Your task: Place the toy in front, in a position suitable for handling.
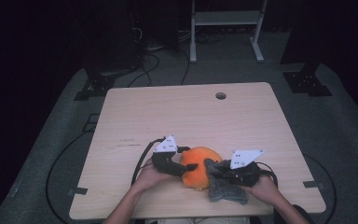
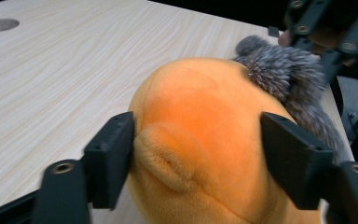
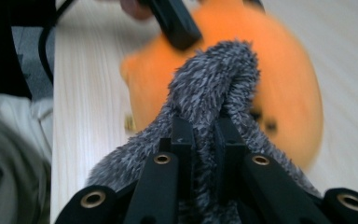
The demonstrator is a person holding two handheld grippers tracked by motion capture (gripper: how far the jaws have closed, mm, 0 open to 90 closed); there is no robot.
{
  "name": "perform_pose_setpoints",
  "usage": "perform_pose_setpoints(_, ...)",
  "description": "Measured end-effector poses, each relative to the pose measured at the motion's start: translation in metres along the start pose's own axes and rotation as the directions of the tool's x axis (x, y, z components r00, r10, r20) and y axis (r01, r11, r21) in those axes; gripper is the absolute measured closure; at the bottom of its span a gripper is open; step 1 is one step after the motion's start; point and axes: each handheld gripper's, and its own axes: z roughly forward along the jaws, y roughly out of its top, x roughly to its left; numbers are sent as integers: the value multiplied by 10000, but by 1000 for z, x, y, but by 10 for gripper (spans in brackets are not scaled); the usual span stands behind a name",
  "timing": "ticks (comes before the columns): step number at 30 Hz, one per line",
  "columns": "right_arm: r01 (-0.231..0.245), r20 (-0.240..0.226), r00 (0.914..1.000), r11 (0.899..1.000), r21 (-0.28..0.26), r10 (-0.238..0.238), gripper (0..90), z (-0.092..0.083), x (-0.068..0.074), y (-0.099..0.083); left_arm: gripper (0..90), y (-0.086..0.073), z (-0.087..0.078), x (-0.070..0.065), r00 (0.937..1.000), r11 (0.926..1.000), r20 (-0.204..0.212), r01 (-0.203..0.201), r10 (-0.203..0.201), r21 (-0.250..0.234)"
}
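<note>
Right gripper [image 3: 200, 135] is clenched on the grey fuzzy cloth [image 3: 214, 79], a fold pinched between its jaws and draped against the orange plush toy [image 1: 199, 167]. Left gripper [image 2: 198, 163] straddles the toy, jaws on either side of a raised seam on the orange fabric; the left jaw sits at the plush, the right jaw looks just clear of it. I read that as released, not gripping.

Largest to smallest:
- Table [image 1: 177, 112]: light wood grain top with a round cable hole [image 1: 221, 95] near the far edge. The work sits near the person's edge.
- Toy: round orange plush, between the two grippers. Small dark marks show on its far side in the right gripper view, too blurred to identify.
- Cloth: shaggy grey, partly on the toy's right side, the rest trailing onto the table toward the right hand [image 1: 265, 189].

Step in hand, my read: steadying the toy with the left while the right works the cloth over or against it. Wiping or wrapping, can't tell which.

Next move probably needs the left jaws to bite on the plush so it doesn't roll, then the right drags the cloth across. Soft toy will squash and may slip.

Room: dark, grey floor, cables on the floor, white frame legs [image 1: 193, 37] behind the table.
</note>
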Motion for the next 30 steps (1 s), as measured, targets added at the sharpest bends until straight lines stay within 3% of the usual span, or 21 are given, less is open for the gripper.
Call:
perform_pose_setpoints(3, -272, 2, 9996, 9993, 258, 272, 804, -8, -5, -13, 337, 0, 1, 0, 9999, 9999, 53, -162, 162, -42)
perform_pose_setpoints(4, -414, -88, 9991, 9991, 105, 415, 803, -11, -7, -14, 345, 0, 1, 0, 9998, 9998, 56, -187, 188, -53)
perform_pose_setpoints(8, -671, -89, 9977, 9944, -816, 666, 801, -21, -16, -3, 366, 2, 3, -2, 9989, 9989, 157, -447, 449, -134)
perform_pose_setpoints(10, -684, 89, 9975, 9934, -926, 695, 801, -19, -23, 5, 365, 4, 4, -2, 9989, 9989, 142, -450, 452, -110)
perform_pose_setpoints(11, -842, -56, 9964, 9938, -725, 840, 801, -12, -30, 7, 311, 6, 3, -1, 9992, 9993, 134, -368, 368, -29)
perform_pose_setpoints(12, -842, -56, 9964, 9938, -725, 840, 801, -12, -30, 7, 311, 7, 2, 1, 9998, 9999, 106, -144, 143, 79)
perform_pose_setpoints(14, -913, -76, 9958, 9939, -626, 910, 801, -5, -29, 5, 205, 9, -3, 3, 9990, 9991, 222, 395, -398, 149)
perform_pose_setpoints(16, -633, 196, 9977, 9966, -530, 644, 802, -1, -22, 3, 127, 10, -6, 3, 9961, 9959, 285, 822, -833, 376)
perform_pose_setpoints(17, -592, 289, 9977, 9969, -525, 608, 802, -3, -19, 1, 77, 9, -6, 2, 9931, 9923, 329, 1110, -1129, 543)
perform_pose_setpoints(19, -639, 308, 9974, 9965, -540, 656, 802, -3, -19, 0, 77, 7, 1, 2, 9833, 9802, 552, 1672, -1737, 1057)
perform_pose_setpoints(20, -659, 316, 9972, 9963, -547, 677, 802, -4, -18, -1, 78, 6, 6, 1, 9812, 9768, 648, 1726, -1818, 1271)
perform_pose_setpoints(22, -461, 455, 9978, 9976, -526, 485, 801, -4, -16, 0, 156, 7, 8, -4, 9902, 9848, 374, 1296, -1347, 1161)
perform_pose_setpoints(23, -321, 647, 9973, 9982, -504, 353, 802, -6, -14, 1, 304, 10, 7, -6, 9940, 9889, 278, 1022, -1058, 1079)
perform_pose_setpoints(25, -261, 709, 9970, 9970, -726, 313, 802, -12, -13, 2, 398, 14, 3, -8, 9996, 9970, 160, 218, -231, 739)
perform_pose_setpoints(26, -261, 709, 9970, 9970, -726, 313, 802, -12, -13, 2, 398, 16, 0, -10, 9993, 9979, -52, -380, 384, 526)
perform_pose_setpoints(28, -182, 799, 9964, 9944, -1040, 266, 802, -17, -14, 7, 438, 19, -2, -13, 9873, 9879, -457, -1503, 1520, 370)
perform_pose_setpoints(30, -149, 755, 9968, 9880, -1538, 268, 802, -21, -18, 14, 447, 20, 0, -13, 9797, 9794, -295, -1968, 1982, 442)
